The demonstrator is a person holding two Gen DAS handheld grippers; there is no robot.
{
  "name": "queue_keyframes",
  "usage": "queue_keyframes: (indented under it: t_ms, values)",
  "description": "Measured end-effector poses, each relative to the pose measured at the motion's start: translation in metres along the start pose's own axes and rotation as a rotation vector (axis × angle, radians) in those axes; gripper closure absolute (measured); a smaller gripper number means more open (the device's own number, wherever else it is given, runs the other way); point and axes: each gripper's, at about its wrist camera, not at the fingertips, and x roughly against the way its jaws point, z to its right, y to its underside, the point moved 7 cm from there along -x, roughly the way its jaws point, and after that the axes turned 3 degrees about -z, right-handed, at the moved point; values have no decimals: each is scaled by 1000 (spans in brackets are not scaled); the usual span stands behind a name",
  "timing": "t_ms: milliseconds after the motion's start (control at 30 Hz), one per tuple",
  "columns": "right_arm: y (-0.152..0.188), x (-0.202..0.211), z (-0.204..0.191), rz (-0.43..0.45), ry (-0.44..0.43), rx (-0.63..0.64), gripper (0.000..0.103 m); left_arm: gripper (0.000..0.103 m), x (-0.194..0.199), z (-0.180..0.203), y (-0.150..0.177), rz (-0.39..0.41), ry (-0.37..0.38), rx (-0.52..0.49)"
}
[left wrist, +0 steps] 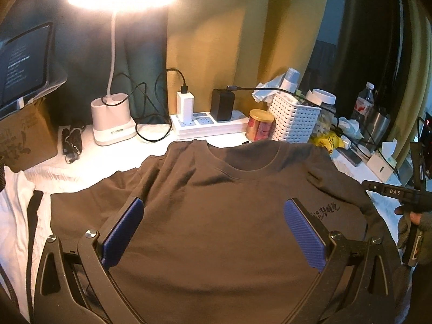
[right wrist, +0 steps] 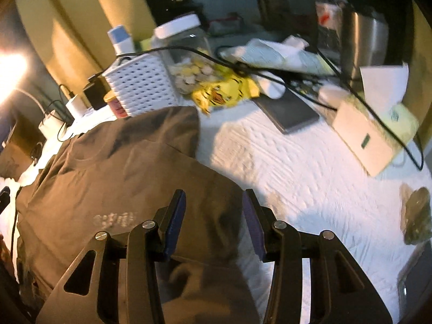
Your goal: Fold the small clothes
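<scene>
A dark brown T-shirt (left wrist: pixel 210 243) lies front up on the white table cover (left wrist: pixel 89 167), collar toward the back and a small dark print (left wrist: pixel 325 212) on its chest. My left gripper (left wrist: pixel 214 202) hovers over the chest with its blue pads (left wrist: pixel 122 232) wide apart and nothing between them. In the right wrist view the shirt (right wrist: pixel 108 175) has its right sleeve folded inward. My right gripper (right wrist: pixel 214 193) stands open over the shirt's right edge; its pads (right wrist: pixel 175 221) press on nothing. A gloved hand (left wrist: pixel 421 224) holds that gripper's body at the left wrist view's right edge.
Along the back stand a lit desk lamp (left wrist: pixel 113 124), a power strip (left wrist: pixel 210 125) with chargers and cables, a red tin (left wrist: pixel 260 128), a white basket (right wrist: pixel 140 89), a jar (right wrist: pixel 186 54) and a steel cup (right wrist: pixel 361 43). A flat dark device (right wrist: pixel 289 110) and tissue box (right wrist: pixel 370 140) lie right of the shirt.
</scene>
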Motion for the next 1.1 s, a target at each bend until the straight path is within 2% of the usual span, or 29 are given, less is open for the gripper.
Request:
queue_keyframes:
  t_ms: [200,333,433,633,800,1100]
  values:
    - [2,-17,10,-42,-32,-31,57,1,-3,7,0,-8,-18,-22]
    - [2,-22,2,-56,-49,5,57,1,-4,5,1,-14,-31,-18]
    - [2,-20,-8,-53,-65,38,98,1,-3,2,1,-13,-37,-10]
    - [-4,10,-36,37,-67,129,98,1,3,-1,2,-9,-28,-10]
    - [4,39,-73,96,-110,256,98,1,15,-4,4,10,-16,-2]
    - [52,34,-118,12,-139,393,98,1,40,-14,19,27,-18,8]
